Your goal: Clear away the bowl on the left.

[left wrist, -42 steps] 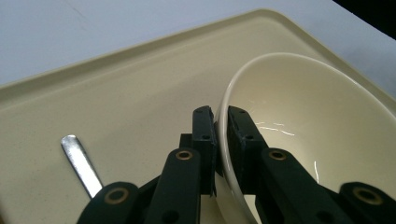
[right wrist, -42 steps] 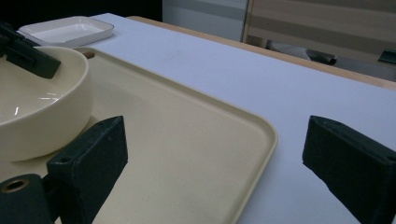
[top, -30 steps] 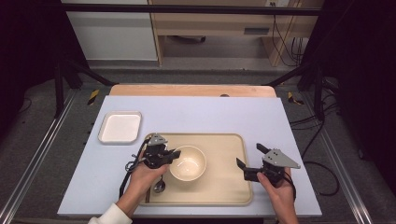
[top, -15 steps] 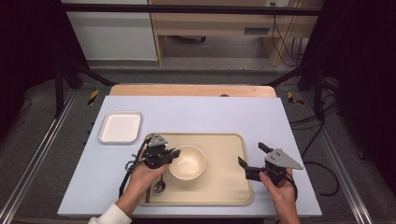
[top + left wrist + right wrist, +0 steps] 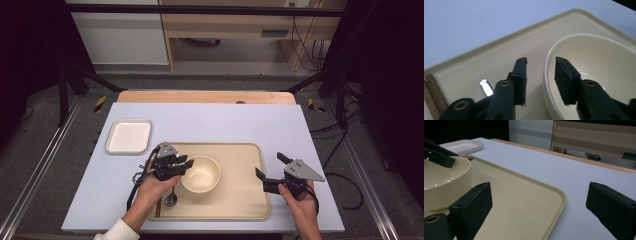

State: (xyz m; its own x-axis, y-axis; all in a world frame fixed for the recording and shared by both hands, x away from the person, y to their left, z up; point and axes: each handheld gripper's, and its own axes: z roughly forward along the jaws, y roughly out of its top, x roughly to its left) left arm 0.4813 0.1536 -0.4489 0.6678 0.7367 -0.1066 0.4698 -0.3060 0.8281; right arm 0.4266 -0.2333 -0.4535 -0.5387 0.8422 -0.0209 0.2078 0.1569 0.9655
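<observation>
A cream bowl [image 5: 201, 175] stands on a beige tray [image 5: 240, 200]. My left gripper [image 5: 188, 163] is at the bowl's left rim. In the left gripper view its jaws [image 5: 540, 67] are apart and straddle the rim of the bowl [image 5: 599, 65], one jaw outside, one inside, with no clear contact. My right gripper [image 5: 270, 165] is open wide at the tray's right edge. In the right gripper view [image 5: 540, 191] one jaw hangs over the tray [image 5: 524, 200] and the other over the table, with nothing between them. The bowl [image 5: 441, 177] and the left gripper [image 5: 439, 155] lie farther off.
A metal spoon [image 5: 171, 200] and wooden chopsticks [image 5: 158, 206] lie on the tray's left side under the left hand. A white square dish [image 5: 129, 136] sits on the pale blue table top [image 5: 225, 125] at the left. A wooden strip [image 5: 200, 96] borders the table's far edge.
My right gripper has edged slightly to the right at the tray's edge. The left gripper and the bowl have stayed put.
</observation>
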